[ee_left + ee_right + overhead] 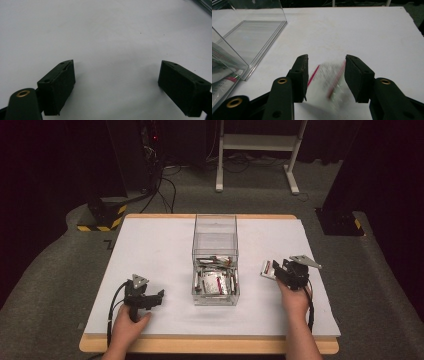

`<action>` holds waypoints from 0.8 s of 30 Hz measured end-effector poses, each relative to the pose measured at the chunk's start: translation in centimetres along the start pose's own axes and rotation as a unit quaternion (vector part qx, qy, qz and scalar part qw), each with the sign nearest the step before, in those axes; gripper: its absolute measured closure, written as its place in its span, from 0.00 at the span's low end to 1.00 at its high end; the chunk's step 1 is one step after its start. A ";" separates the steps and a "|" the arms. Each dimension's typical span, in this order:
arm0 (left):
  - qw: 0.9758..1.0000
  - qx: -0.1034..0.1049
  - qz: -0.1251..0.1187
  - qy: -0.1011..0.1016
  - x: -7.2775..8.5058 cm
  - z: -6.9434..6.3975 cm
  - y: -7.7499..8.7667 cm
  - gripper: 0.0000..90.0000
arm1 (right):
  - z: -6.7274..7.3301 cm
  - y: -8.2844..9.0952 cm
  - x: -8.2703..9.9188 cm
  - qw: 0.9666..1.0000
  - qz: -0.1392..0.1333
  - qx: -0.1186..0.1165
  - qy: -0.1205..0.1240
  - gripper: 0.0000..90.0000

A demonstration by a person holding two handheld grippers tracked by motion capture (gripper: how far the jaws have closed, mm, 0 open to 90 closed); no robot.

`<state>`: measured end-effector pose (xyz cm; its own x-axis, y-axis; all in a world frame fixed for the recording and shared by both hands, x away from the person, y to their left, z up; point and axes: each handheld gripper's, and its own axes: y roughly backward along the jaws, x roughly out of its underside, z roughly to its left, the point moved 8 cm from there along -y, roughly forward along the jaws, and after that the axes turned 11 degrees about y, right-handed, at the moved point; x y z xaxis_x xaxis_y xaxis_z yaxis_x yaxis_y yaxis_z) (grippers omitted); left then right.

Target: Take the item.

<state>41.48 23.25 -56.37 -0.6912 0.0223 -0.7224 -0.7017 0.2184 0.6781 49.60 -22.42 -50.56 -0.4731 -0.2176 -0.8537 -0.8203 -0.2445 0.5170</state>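
**Packet let go beside the clear box**

The right gripper point(278, 270) hovers near the right edge of the white worktop point(150, 250), its jaws parted, with a small red-and-white packet point(328, 77) between them. In the right gripper view the packet is smeared by motion and neither pad presses on it, so it reads as released rather than pinched (probably dropping to the board). In the high view the packet point(268, 268) sits just off the jaw tips, between the gripper and the clear box point(215, 227).

That box stands in the middle of the worktop, its near half stocked with similar packets point(215, 282), which suggests single packets are being taken out and laid down to its right.

The left gripper point(159, 296) rests low near the front-left corner, jaws spread wide over bare board with nothing between them. It looks parked there to stay clear of the box while the other hand works.
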 end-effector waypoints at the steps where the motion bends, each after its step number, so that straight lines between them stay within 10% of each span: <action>1: 1.000 0.000 0.000 0.000 0.0 0.0 0.0 0.16 | 0.0 0.0 0.0 1.000 0.000 0.000 0.000 0.60; 24: 1.000 0.000 0.000 0.000 0.0 0.0 0.0 0.16 | 2.3 1.7 -0.1 0.999 -0.010 -0.021 0.033 0.58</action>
<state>41.49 23.25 -56.37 -0.6916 0.0224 -0.7220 -0.7012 0.2191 0.6785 47.52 -20.61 -49.79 -0.4327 -0.2744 -0.8588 -0.8151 -0.2881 0.5027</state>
